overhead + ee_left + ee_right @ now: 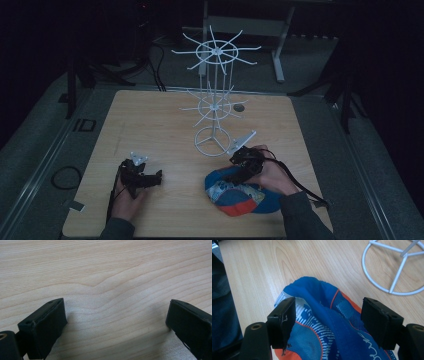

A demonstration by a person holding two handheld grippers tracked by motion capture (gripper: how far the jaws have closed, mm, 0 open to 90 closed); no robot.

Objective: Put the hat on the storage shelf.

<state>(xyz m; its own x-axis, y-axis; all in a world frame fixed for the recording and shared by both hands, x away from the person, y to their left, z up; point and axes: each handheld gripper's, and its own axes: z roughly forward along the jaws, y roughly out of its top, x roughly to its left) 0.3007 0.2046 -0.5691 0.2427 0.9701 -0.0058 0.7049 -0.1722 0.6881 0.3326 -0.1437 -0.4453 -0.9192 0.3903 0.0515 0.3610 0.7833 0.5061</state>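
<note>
- My right tool stands wide open astride a raised fold of the blue-and-orange cap, gripping nothing yet.
- My left tool hangs open over bare table.
- Cap lies near the white wire rack; hanging, I judge, not yet begun.

The high view looks forward and down over the whole table. Both gripper views sit close above it; the right one shares the white stand with the high view.
</note>
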